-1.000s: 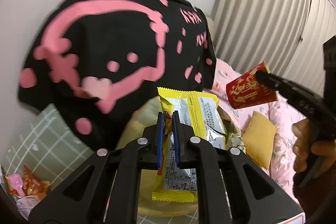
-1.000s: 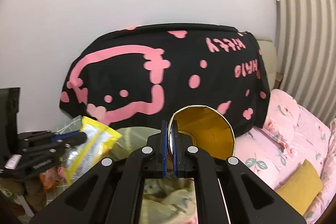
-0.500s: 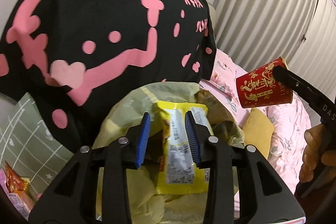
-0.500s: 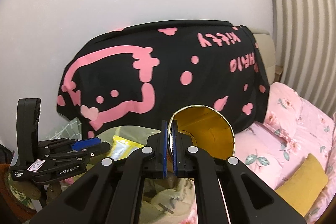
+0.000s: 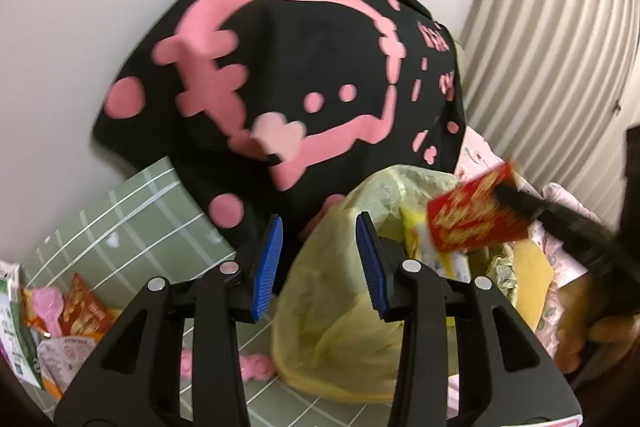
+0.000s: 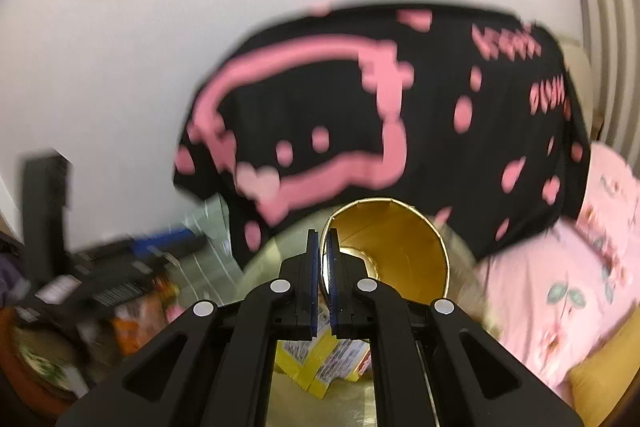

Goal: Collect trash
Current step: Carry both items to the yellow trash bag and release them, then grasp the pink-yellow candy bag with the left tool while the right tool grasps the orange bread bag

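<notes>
Progress of the collection, as we read it: the yellow wrapper already lies inside the yellow-green trash bag, so we count that item as done; the left claw stands about half open with nothing between its blue pads, its jaws having just been opening, and it hangs beside the bag's rim; the right claw is pinched narrow on the rim of the red paper cup, which it holds tilted over the bag's mouth, not yet let go; we judge the cup's drop to be the step in hand; what is left, as far as we can see, is the loose litter at the left on the green checked bedding: orange snack packets, a pink piece near the bag's foot, and some cartons at the frame edge

Differences between views: the left wrist view alone shows the cup's red printed outside, the leftover packets and the person's hand on the right tool; the right wrist view alone shows the cup's gold inside, the pads closed on its rim, and the wrapper seen from above on the bag's floor; both are blurred, so small print is unreadable; the black and pink blanket fills the background in each
</notes>
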Tool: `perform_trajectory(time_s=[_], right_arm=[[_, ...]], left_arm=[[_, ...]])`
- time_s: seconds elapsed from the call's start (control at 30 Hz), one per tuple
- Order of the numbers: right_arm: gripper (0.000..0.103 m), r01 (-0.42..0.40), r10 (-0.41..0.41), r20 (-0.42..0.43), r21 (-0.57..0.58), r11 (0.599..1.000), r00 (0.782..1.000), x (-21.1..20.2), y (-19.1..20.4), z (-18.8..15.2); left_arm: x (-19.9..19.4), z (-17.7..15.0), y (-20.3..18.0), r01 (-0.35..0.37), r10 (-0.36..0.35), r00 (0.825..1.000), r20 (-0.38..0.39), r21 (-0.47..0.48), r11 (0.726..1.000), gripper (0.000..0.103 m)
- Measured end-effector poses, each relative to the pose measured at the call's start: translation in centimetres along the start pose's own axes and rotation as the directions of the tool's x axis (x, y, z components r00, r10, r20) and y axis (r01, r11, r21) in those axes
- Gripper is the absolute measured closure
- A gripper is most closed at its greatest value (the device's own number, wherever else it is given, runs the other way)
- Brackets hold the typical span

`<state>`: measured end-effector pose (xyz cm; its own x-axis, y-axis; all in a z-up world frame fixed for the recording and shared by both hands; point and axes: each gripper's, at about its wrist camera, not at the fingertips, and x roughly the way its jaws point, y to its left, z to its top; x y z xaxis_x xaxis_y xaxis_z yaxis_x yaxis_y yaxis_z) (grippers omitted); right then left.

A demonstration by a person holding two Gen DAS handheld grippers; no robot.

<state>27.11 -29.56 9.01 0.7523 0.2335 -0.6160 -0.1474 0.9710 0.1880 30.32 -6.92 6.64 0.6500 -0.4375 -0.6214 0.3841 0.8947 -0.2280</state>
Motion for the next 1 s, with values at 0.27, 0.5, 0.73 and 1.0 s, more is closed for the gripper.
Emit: perform_trajectory(time_s=[0.27,0.5,0.73,1.0], right_arm=[[0.097,0.068,-0.056,-0.162,0.072,0.995,0.985,4.7,-1.7,-5.0],[0.077,0.144,-0.134,-0.147,0.061,0.988,0.98,3.6,-1.3,-5.4],[0.072,0.131,-0.131,-0.075,-0.006,0.991,0.989,2.1,2.0,-3.9],[0.072,0.029,-0.037,-0.076,-0.105,0.994,0.996,4.6,8.7,-3.8]], left_arm=[[-1.0,-2.2,3.3,-0.061,0.06,0.997,-0.038,-0.039,0.997,0.066],[-2.8,-3.4,5.6,-0.094,0.092,0.996,-0.021,-0.068,0.993,0.063],[-4.7,-5.0,8.9,-0.144,0.145,0.989,-0.003,-0.127,0.981,0.062],[-9.0,-7.4,15.3,-0.284,0.296,0.955,0.034,-0.199,0.938,0.062]])
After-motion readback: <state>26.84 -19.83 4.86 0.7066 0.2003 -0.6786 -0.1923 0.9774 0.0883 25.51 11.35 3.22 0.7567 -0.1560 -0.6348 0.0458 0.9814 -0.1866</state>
